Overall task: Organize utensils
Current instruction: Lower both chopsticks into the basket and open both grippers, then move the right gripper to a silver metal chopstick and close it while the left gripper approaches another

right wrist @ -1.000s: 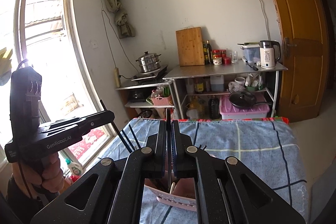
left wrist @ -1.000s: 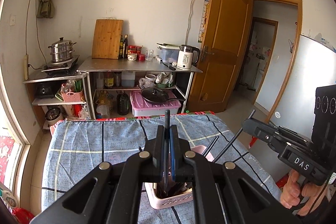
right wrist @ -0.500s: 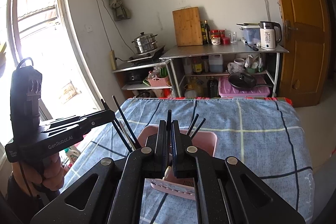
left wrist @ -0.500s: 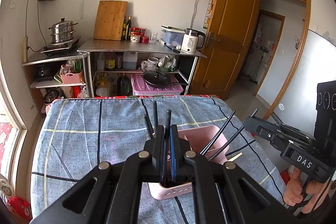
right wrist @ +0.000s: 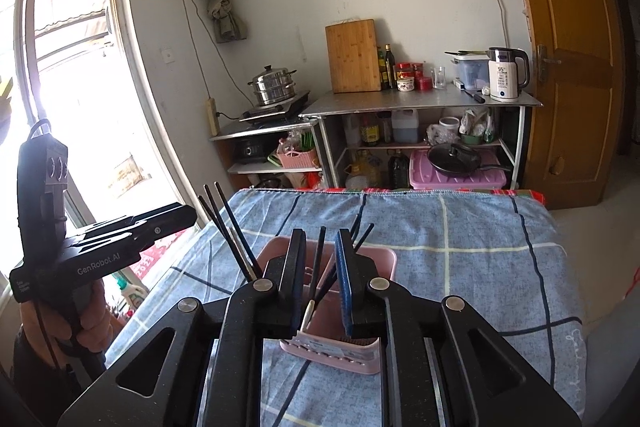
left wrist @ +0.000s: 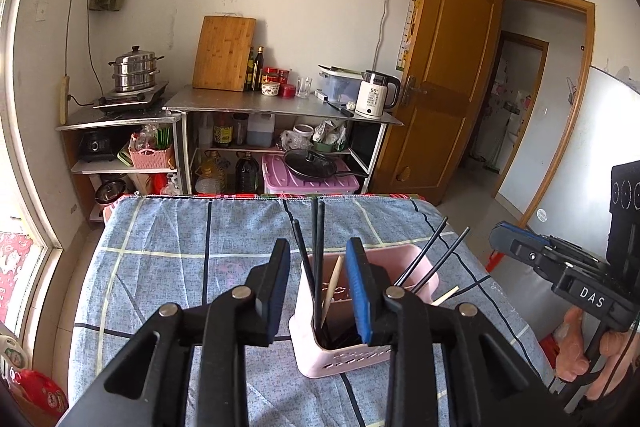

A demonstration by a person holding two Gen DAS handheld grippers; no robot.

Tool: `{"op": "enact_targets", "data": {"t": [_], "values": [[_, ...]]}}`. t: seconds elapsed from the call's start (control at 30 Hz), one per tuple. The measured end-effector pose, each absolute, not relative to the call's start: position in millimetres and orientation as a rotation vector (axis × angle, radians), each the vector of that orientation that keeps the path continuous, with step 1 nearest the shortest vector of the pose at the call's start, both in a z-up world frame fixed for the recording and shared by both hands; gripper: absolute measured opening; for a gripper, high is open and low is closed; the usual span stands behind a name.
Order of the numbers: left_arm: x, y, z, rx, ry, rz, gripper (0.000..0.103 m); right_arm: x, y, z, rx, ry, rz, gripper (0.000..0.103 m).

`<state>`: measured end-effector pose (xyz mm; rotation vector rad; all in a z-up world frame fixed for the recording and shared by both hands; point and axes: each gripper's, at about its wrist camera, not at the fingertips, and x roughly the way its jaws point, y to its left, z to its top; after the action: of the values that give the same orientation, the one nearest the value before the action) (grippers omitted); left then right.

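Observation:
A pink utensil basket stands on the blue checked tablecloth. Several black chopsticks and a pale wooden one stand in it. My left gripper is open just above the basket, its pads either side of two black chopsticks without touching them. In the right wrist view the basket sits under my right gripper, which is open around a black chopstick standing in the basket. Each gripper shows in the other's view, the right one and the left one.
A steel shelf unit with kettle, cutting board and bottles stands against the back wall beyond the table. A steamer pot sits at left. A wooden door is open at right. A window is at left.
Both grippers have opened and let go of the black chopsticks, which now stand in the basket. Both have tilted down toward the basket.

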<state>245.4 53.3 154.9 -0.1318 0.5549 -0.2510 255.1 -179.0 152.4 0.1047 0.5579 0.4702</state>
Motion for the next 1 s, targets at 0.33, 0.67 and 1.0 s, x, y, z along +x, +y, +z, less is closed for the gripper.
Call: {"op": "enact_targets", "data": {"t": [0.33, 0.67, 1.0], "values": [[185.6, 60.3, 146.4, -0.152, 0.514, -0.261, 0.03, 203.1, -206.0, 146.6, 0.119, 0.518, 0.464, 0.015], [132.0, 47.4, 106.0, -0.144, 0.543, -0.273, 0.03, 156.0, -226.8, 114.4, 0.137, 0.545, 0.46, 0.015], [113.6, 34.2, 55.8, -0.17, 0.638, -0.303, 0.03, 130.2, -228.7, 63.6, 0.127, 0.649, 0.46, 0.015]]}}
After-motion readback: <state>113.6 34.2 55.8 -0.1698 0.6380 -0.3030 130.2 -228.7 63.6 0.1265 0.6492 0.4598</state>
